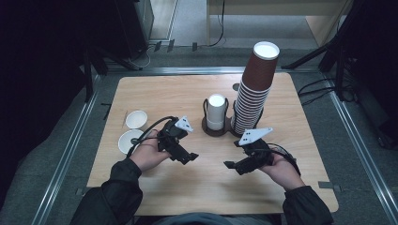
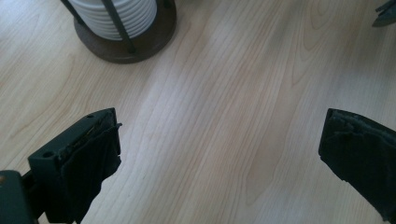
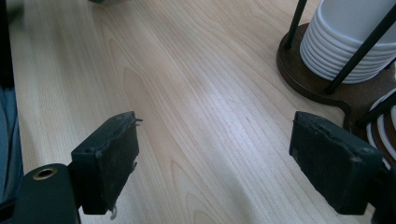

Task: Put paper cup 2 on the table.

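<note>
Beyond both spread, empty grippers, left and right, stands the upright white paper cup stack in its dark holder, roughly midway between them.

You hold the left tool and right tool low, pointed inward at each other, both jaws spread wide, nothing between them.

Both forearms wear dark sleeves — olive or black, hard to tell in this dim light — gathered at the cuffs. The left gripper and right gripper are black, each topped by a pale grey three-cornered plate dotted with small holes. Black cables loop from both. Up close the jaws are blocky, with frayed dark pads — one brass-ringed screw hole shows.
</note>
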Tool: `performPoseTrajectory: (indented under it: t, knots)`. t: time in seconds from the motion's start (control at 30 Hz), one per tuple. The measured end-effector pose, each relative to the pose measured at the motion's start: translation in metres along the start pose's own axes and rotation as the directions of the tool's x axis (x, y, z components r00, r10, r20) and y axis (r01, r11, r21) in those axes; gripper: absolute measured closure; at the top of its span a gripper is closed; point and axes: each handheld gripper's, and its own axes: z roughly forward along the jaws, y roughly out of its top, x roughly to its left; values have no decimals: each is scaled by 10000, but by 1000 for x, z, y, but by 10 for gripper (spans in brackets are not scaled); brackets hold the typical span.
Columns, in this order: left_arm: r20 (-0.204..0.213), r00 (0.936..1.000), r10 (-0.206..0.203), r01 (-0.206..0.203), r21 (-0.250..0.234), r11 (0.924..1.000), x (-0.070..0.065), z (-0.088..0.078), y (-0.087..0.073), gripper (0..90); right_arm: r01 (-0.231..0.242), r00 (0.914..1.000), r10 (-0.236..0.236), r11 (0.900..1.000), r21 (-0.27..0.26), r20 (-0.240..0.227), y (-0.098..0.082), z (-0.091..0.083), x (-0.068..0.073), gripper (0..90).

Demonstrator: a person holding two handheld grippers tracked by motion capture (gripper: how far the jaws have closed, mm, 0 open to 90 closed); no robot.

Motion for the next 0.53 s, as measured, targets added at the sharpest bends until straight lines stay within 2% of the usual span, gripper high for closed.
performPoseTrajectory:
  t: [0.13,0.27,0.33,0.4,0.53]
  knots:
    - [-49,9999,103,-102,87,9999,-4,7,1,0,76,10000,-76,10000,5,17,0,0,2,165]
    - [106,9999,8,-8,16,10000,-6,13,0,0,128,9999,-128,9999,102,33,0,1,3,165]
    - [400,9991,-104,104,7,9999,-6,13,0,0,183,9998,-183,9998,115,42,0,1,3,165]
    - [556,9982,-203,215,-213,9995,-7,12,0,0,209,9998,-209,9997,102,36,0,1,3,165]
    - [442,9989,-175,185,-231,9996,-6,13,-1,0,225,9997,-225,9997,110,24,1,2,2,165]
